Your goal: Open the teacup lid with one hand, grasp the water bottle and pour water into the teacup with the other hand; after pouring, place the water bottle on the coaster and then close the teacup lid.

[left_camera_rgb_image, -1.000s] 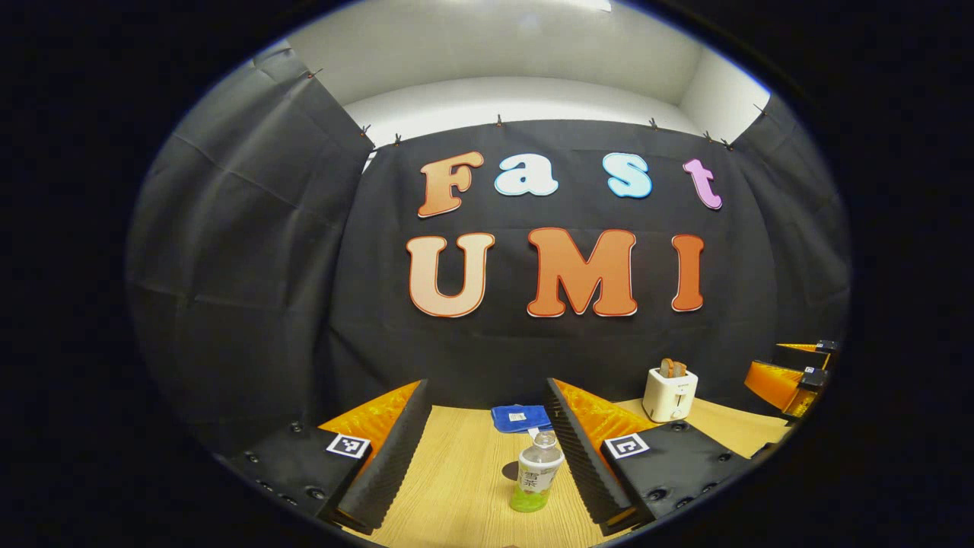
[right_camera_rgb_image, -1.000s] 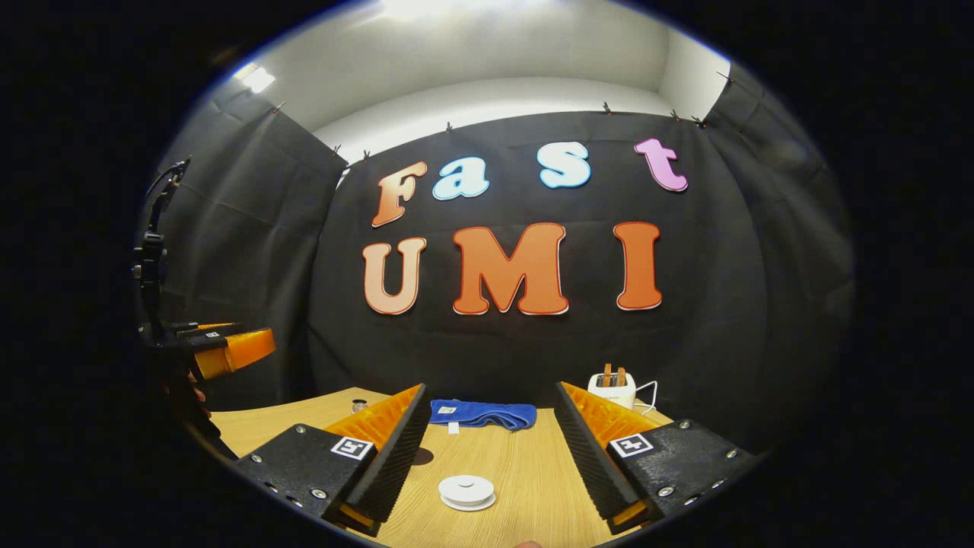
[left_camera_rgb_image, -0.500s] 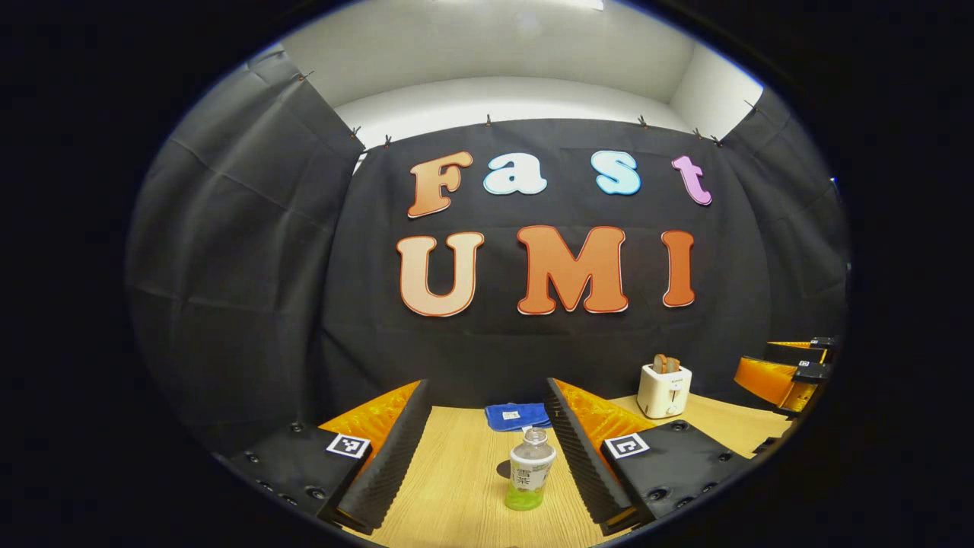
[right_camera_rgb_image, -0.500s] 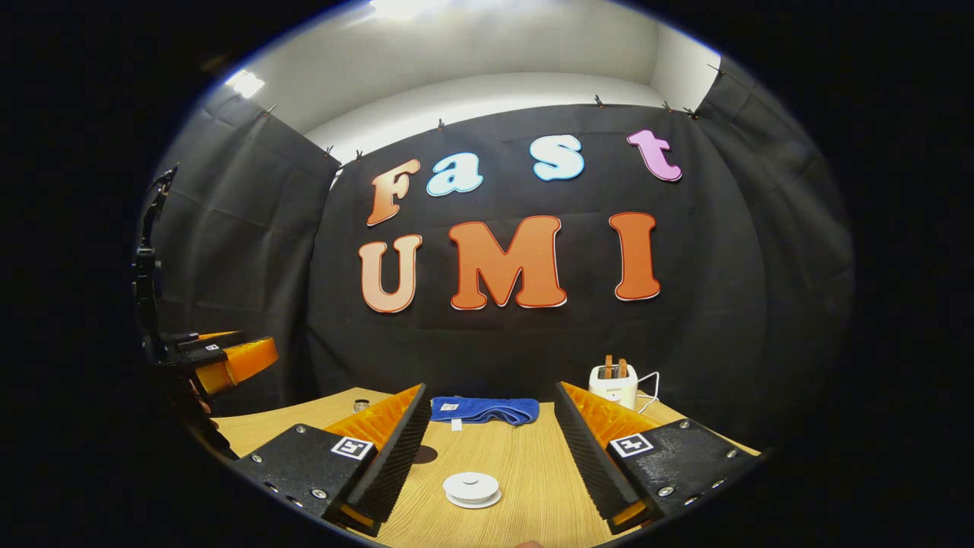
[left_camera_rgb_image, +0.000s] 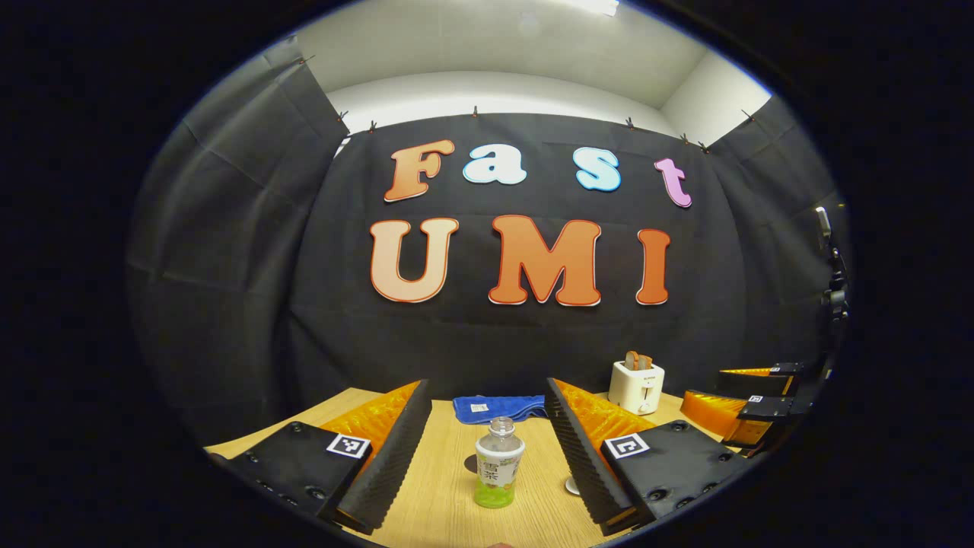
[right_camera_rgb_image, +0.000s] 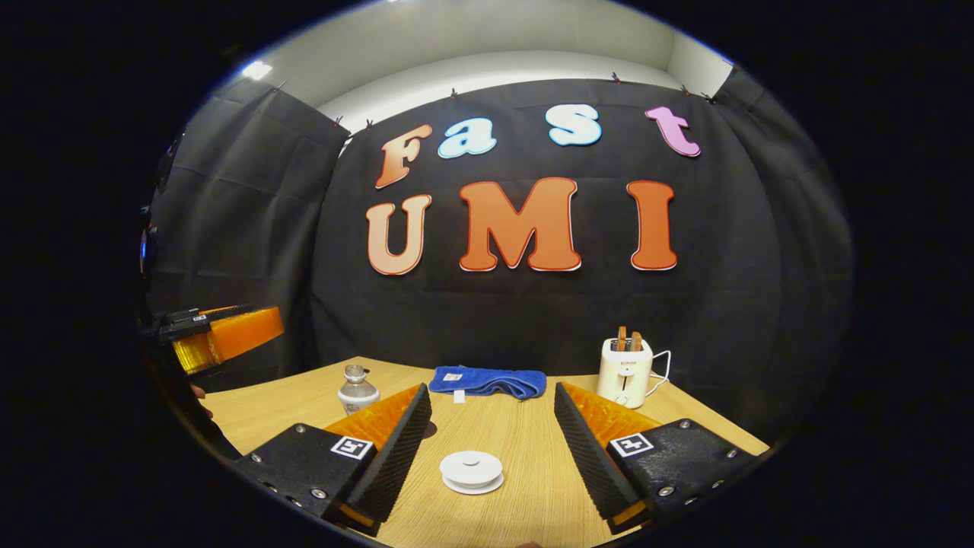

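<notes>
left gripper (left_camera_rgb_image: 487,449) – fingers spread, empty | bottle (left_camera_rgb_image: 498,473) upright on the tabletop, dead ahead between them, nearer this hand | right gripper (right_camera_rgb_image: 487,449) – spread, empty | lid (right_camera_rgb_image: 471,470) straight ahead, mid-tabletop

The booth is enclosed by black cloth (left_camera_rgb_image: 243,251) hung in panels across the back and both sides, fastened along its top edge with small clips. Above the cloth a white wall (left_camera_rgb_image: 494,87) meets a pale ceiling (right_camera_rgb_image: 472,34); a bright ceiling light (right_camera_rgb_image: 257,70) shows at upper left in the right gripper view. The surface (right_camera_rgb_image: 525,449) is light wood-grain and reaches back to the cloth.
</notes>
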### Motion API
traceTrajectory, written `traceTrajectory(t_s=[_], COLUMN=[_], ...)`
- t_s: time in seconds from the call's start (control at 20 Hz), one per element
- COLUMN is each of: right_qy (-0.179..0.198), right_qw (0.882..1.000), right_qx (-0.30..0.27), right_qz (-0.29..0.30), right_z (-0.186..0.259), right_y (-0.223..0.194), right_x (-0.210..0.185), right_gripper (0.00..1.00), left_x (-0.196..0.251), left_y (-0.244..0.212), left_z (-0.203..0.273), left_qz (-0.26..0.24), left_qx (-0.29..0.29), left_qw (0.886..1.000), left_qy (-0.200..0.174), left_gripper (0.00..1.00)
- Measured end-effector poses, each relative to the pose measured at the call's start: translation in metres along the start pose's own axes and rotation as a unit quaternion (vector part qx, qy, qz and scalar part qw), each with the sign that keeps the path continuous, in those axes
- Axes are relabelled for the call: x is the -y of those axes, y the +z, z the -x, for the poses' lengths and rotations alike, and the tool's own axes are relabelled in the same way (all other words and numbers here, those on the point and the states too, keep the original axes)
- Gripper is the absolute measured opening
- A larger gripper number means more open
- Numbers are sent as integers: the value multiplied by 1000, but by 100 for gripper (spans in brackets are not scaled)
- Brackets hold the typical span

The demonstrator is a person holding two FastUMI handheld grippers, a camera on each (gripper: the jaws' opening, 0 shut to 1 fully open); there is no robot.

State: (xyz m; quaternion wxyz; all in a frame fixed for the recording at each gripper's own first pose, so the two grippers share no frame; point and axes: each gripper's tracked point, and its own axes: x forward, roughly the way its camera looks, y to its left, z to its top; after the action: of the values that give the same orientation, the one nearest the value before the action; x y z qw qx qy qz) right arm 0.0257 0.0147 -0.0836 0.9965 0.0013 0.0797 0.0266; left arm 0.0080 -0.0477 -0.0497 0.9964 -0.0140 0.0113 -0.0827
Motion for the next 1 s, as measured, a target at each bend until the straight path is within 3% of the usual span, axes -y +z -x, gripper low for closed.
traceTrajectory(t_s=[0.25,0.5,0.75,1.0], right_qy=[23,24,49,51], right_qw=[999,994,990,988], right_qx=[-45,-105,-132,-147], right_qz=[-7,5,1,12], right_z=[-24,-49,-62,-72], right_y=[-45,-100,-127,-146], right_x=[-8,-8,-21,-21], right_gripper=[100,87,81,80], left_x=[5,10,12,11], left_y=[-38,-90,-149,-177], left_z=[-11,-29,-46,-60], left_qz=[-2,-7,-11,-16], left_qx=[-16,-44,-92,-113], left_qw=[1000,999,995,993], left_qy=[-11,-23,-29,-24], left_gripper=[96,96,96,96])
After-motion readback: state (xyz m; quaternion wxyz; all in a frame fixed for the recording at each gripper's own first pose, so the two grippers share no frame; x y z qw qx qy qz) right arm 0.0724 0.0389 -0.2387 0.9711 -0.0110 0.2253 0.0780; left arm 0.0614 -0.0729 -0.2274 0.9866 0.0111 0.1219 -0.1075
